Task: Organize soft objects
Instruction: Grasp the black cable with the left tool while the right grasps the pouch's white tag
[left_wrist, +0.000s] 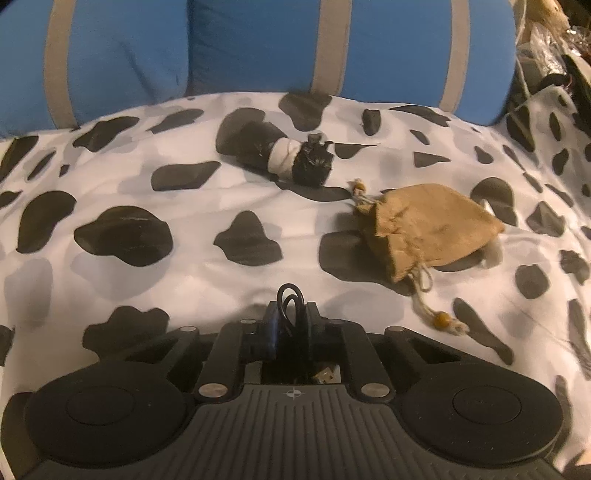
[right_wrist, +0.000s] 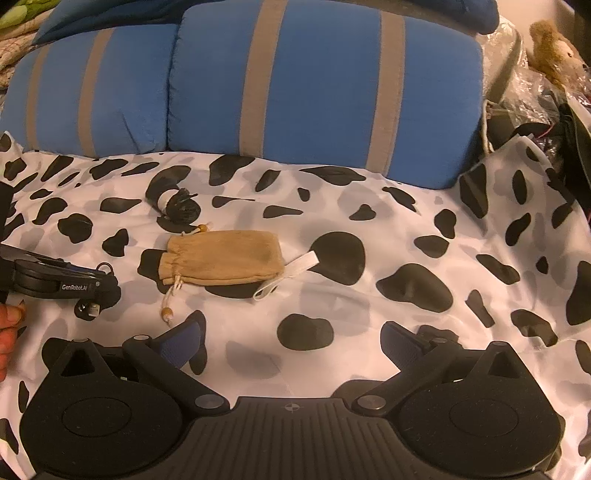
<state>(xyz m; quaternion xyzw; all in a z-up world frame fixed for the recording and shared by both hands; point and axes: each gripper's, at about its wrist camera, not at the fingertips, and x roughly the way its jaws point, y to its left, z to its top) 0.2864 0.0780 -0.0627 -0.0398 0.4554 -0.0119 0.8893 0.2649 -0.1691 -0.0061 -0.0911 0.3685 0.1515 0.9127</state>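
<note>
Closest to the lens in the left wrist view, the left gripper (left_wrist: 291, 314) has its two fingers drawn together at lower centre of the frame, pinching a thin black looped band (left_wrist: 291, 297) that stands up above the fingertips. No earlier picture is needed to see the grip: the loop sits squarely between the closed jaws, just above the cow-print sheet (left_wrist: 110, 184).

Right of centre in that view lies a tan drawstring pouch (left_wrist: 428, 229), flat on the sheet, its gathered mouth turned toward the left and its beaded cord (left_wrist: 441, 319) trailing down toward the lower right. Above it, near the middle of the frame, rests a dark rolled bundle (left_wrist: 291, 155) with a white band round its middle, well apart from the gripper and just beside the pouch's upper cord. Blue cushions with grey stripes (left_wrist: 258, 48) fill the top of the frame.

From the right wrist view, the right gripper (right_wrist: 291, 343) stands wide, its blue-padded fingers (right_wrist: 183, 343) spread to either side at lower centre with only bare sheet between them, touching nothing.

That view adds what the other cannot show: the left gripper seen from the side at the left edge, shut on the black loop; part of a hand (right_wrist: 9, 332) at the lower left edge; and a white elastic strip (right_wrist: 288, 273) poking out from under the pouch's right end. A brown plush toy (right_wrist: 554, 51) sits in the upper right corner.
</note>
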